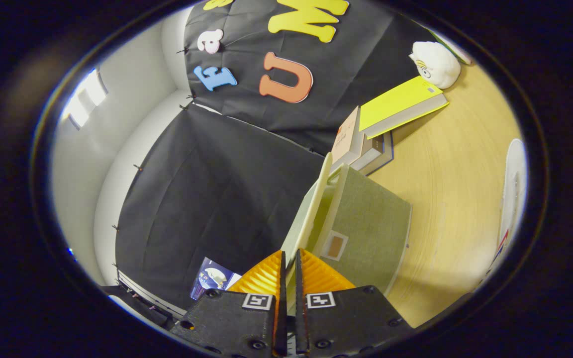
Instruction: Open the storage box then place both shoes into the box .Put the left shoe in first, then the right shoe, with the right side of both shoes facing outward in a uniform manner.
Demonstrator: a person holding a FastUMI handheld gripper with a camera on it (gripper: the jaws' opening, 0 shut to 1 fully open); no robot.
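Observation:
The storage box [373, 223] is a grey-green fabric cube standing on the wooden table [450, 174], just beyond my fingers. Its cream lid [311, 206] is swung a little way off the box, leaving a narrow gap along the box's rim. My gripper [290, 256] is shut on the lid's near edge, and the two orange fingers [265, 276] press on it from either side. A white shape [513, 194] with red and blue marks lies on the table far beyond the box; it may be a shoe, but I cannot tell.
A yellow book [398, 104] lies on a stack of books and a brown carton [348, 136] behind the box. A white plush toy [435, 63] sits past them. A small dark blue packet [212, 276] lies by the cloth wall beside my fingers.

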